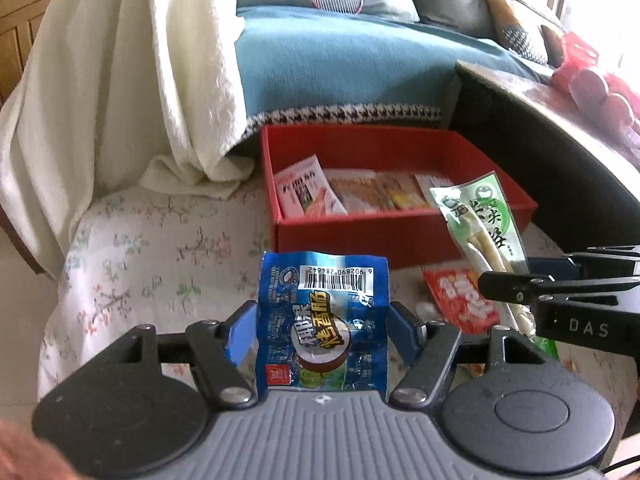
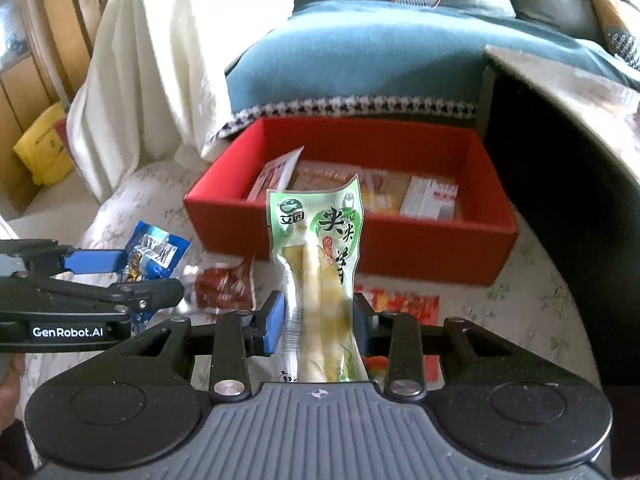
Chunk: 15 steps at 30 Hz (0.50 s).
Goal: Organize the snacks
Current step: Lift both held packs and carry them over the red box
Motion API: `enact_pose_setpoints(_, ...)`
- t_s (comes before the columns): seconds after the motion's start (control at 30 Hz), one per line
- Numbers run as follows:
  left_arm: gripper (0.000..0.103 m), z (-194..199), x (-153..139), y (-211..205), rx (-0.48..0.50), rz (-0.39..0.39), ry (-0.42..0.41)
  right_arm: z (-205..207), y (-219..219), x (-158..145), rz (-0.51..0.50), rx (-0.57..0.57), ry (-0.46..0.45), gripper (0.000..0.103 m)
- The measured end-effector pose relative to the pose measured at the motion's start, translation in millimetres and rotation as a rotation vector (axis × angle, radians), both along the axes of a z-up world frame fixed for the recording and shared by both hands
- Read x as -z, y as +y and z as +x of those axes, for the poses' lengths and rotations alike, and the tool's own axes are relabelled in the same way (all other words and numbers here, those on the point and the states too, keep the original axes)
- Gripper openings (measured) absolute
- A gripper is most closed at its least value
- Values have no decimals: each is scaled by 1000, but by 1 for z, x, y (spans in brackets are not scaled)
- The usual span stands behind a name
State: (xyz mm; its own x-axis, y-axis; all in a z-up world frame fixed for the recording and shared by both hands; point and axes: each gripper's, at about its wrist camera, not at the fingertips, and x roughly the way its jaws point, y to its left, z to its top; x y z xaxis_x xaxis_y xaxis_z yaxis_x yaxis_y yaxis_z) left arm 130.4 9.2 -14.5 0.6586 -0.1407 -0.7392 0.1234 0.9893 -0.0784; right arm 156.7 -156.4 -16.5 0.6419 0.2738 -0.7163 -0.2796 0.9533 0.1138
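a blue sausage packet (image 1: 323, 320) stands upright, barcode on top. a green bamboo-shoot pouch (image 2: 320, 280) stands upright too. beyond both, an open red box (image 2: 400, 256) holds several flat snack packets (image 1: 308, 188).

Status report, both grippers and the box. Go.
Left gripper shut on blue packet. Right gripper shut on green packet. Red box ahead, part-filled, path clear.
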Motion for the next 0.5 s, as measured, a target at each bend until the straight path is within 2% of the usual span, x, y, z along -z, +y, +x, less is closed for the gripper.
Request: enact_pose_setpoints(0.5,62,27,-18,-10,-26,-1,-111,23,-6,-12,31,55,-81,44)
